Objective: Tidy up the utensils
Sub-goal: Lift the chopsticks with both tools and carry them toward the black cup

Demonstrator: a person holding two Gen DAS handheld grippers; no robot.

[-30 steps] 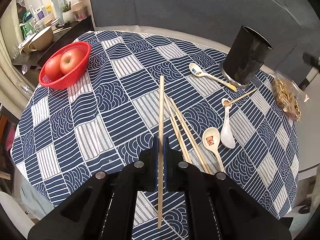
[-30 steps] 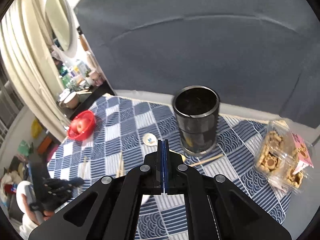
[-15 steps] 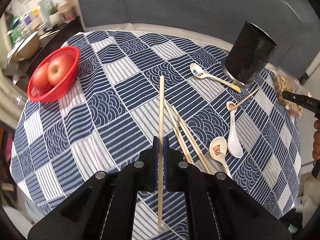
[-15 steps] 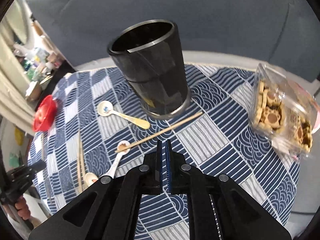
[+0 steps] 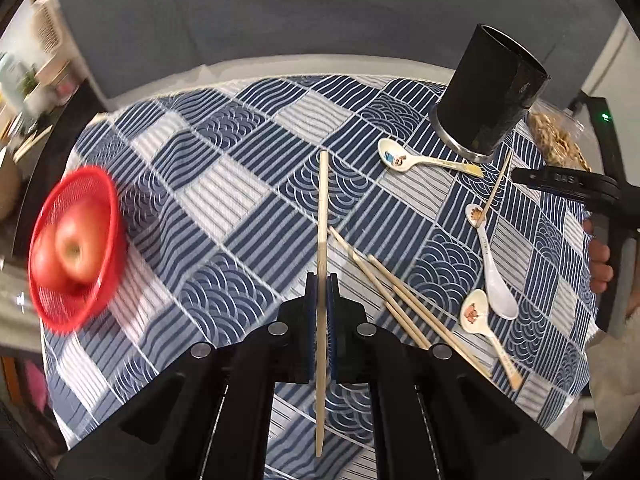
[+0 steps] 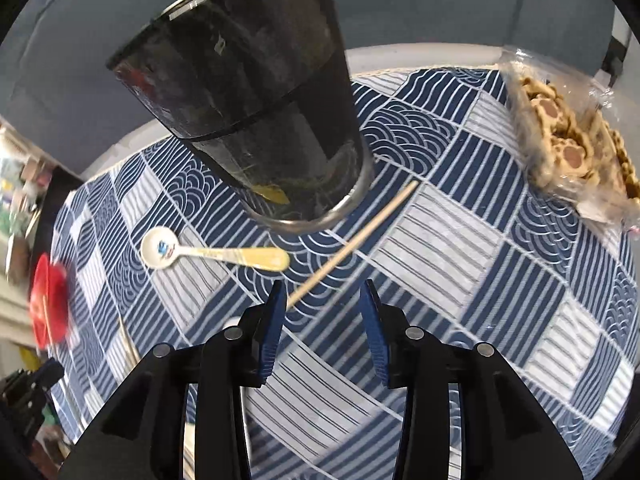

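Observation:
My left gripper [image 5: 321, 280] is shut on a wooden chopstick [image 5: 322, 208] that sticks out ahead and behind, above the cloth. More chopsticks [image 5: 396, 300] lie just to its right, with two white spoons [image 5: 490, 268] beyond them. A third spoon [image 5: 404, 160] and a lone chopstick [image 5: 496, 186] lie by the black holder cup [image 5: 486, 92]. My right gripper [image 6: 324, 300] hovers low over the cloth, jaws opening, nothing pressed between them. The lone chopstick [image 6: 352, 246] runs from its left finger toward the black holder cup [image 6: 256, 100]. The spoon [image 6: 208, 254] lies to the left.
A red basket [image 5: 72, 248] with apples sits at the table's left edge. A clear pack of biscuits [image 6: 568, 136] lies at the right. The patterned tablecloth [image 6: 460, 248] covers the round table. A hand [image 5: 598, 260] holding the other gripper shows at the right of the left wrist view.
My right gripper has dropped toward the cloth near the holder cup and its jaws have parted from shut. My left gripper has shifted right, still carrying the chopstick.

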